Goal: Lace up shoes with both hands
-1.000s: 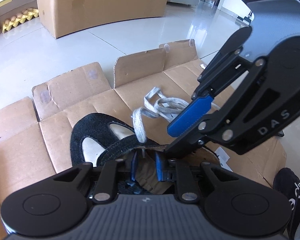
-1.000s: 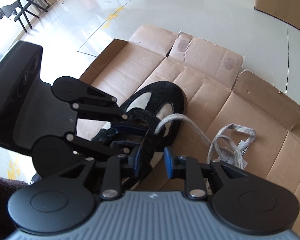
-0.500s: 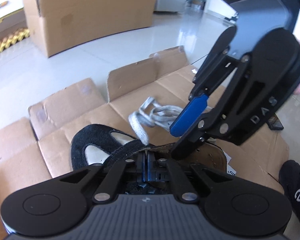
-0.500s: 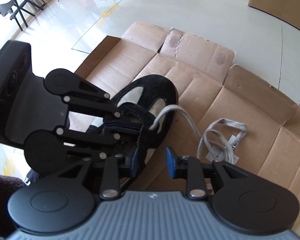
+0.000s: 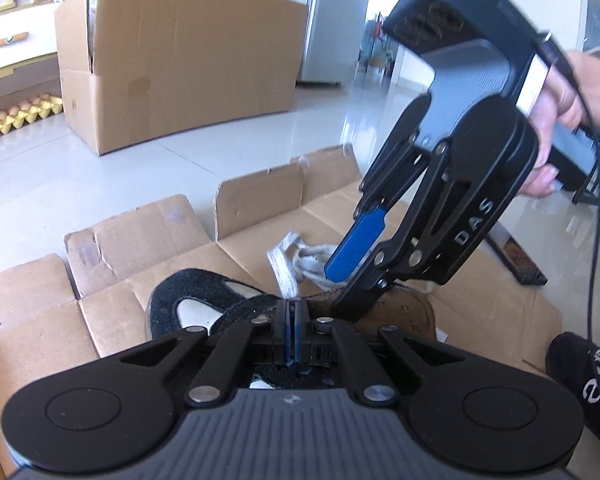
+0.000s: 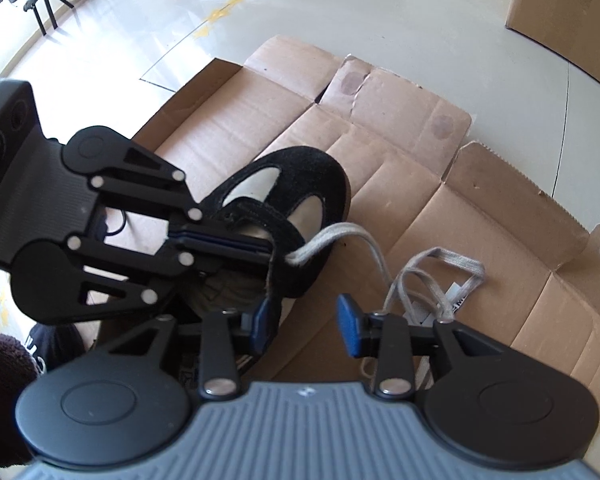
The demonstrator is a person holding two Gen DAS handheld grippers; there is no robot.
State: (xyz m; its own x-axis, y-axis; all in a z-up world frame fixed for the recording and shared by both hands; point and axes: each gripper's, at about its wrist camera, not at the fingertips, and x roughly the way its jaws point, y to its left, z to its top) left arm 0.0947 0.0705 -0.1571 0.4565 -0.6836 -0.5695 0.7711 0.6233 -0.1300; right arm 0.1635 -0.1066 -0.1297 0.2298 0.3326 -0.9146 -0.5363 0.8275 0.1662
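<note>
The shoe (image 6: 300,184), black with pale panels, is laid on flattened cardboard (image 6: 420,152) on a tiled floor (image 5: 80,176), toe pointed away from the cameras. The left gripper (image 6: 266,245) is seen clamped fully together at the shoe's eyelet flap; its blue pads are pressed flat against each other in the left wrist view (image 5: 291,322). Whether the lace tip or just the flap edge is pinched there cannot be told. The grey lace (image 6: 340,236) is seen emerging right at those closed tips, arcing over the shoe's side, then piled in loose loops (image 6: 436,280) on the cardboard beside the shoe. The right gripper (image 6: 308,322) is pointed steeply down just beside the shoe, jaws opening, nothing between its 2 blue pads; 1 pad is close to the flap edge. The right tool is held by a hand (image 5: 568,120). A large cardboard box (image 5: 180,64) is stood behind on the floor.
</note>
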